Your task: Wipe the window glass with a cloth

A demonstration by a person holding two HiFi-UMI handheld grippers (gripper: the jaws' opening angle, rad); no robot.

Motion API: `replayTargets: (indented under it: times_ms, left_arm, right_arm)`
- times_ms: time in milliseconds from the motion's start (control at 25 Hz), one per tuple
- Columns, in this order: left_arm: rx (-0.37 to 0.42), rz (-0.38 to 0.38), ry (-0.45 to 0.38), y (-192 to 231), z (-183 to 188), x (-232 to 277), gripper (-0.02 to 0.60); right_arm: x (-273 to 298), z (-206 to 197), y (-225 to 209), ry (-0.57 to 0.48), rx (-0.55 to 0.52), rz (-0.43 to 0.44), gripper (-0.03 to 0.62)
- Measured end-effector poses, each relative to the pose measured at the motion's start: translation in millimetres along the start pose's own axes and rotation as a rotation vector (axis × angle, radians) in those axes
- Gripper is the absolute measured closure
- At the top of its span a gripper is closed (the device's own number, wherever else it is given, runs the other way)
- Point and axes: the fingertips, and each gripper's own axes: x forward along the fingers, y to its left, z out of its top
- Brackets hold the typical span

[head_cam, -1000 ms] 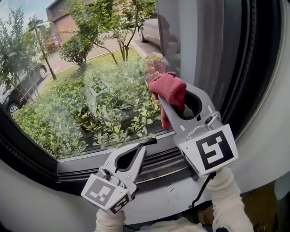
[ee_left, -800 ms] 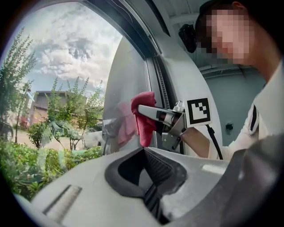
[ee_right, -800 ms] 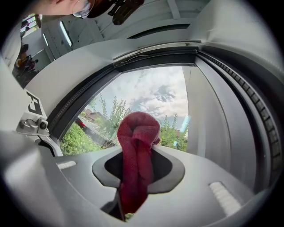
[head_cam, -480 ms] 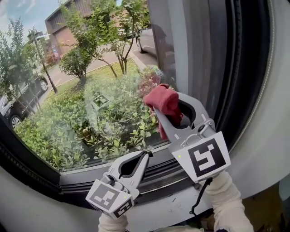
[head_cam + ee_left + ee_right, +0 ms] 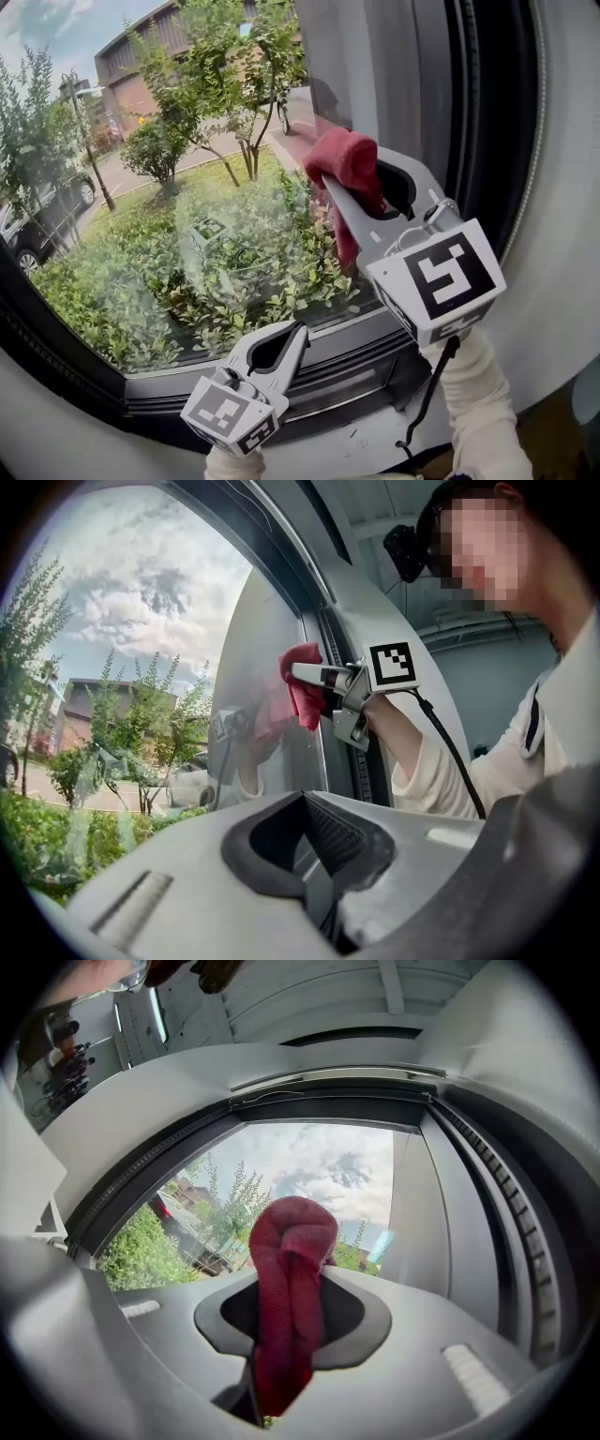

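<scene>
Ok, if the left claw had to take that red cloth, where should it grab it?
Probably the loose tail of the red cloth hanging below the right claw, with the left claw coming up from underneath. The bunched top is pinched in the right claw and seems pressed to the window glass.

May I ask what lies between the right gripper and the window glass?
The red cloth, clamped in the right gripper, its bunched end against the window glass; head view shows it.

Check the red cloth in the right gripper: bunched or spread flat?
Bunched. The red cloth is wadded into a rounded lump; the right gripper is shut on it, a tail hanging below.
</scene>
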Motion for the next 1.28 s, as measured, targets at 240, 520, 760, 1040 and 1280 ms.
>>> replayTargets:
  times_ms: [240,520,760,1040,1280]
  left_arm:
    - [0.012,0.025,-0.024,8.7,16.2,-1.7,0.581]
    - [0.051,0.059,-0.044,17.7,40.3,3.5,0.581]
    - [0.048,0.069,-0.047,18.7,37.4,2.0,0.581]
    - [0.048,0.052,-0.027,6.4,24.4,11.6,0.581]
    - [0.042,0.033,-0.006,-3.8,11.1,21.7,0.581]
  right_arm:
    - [13.5,35.9,-25.2,-0.006,-0.047,-0.039,0.468]
    - [23.4,68.5,-58.7,-0.044,-0.069,-0.074,0.467]
    - [18.9,64.9,-56.5,-0.076,-0.069,-0.097,0.473]
    - [-2.3,26.9,-43.7,-0.076,0.016,-0.101,0.473]
    - [-21.3,-12.1,-23.3,-0.044,0.033,-0.102,0.473]
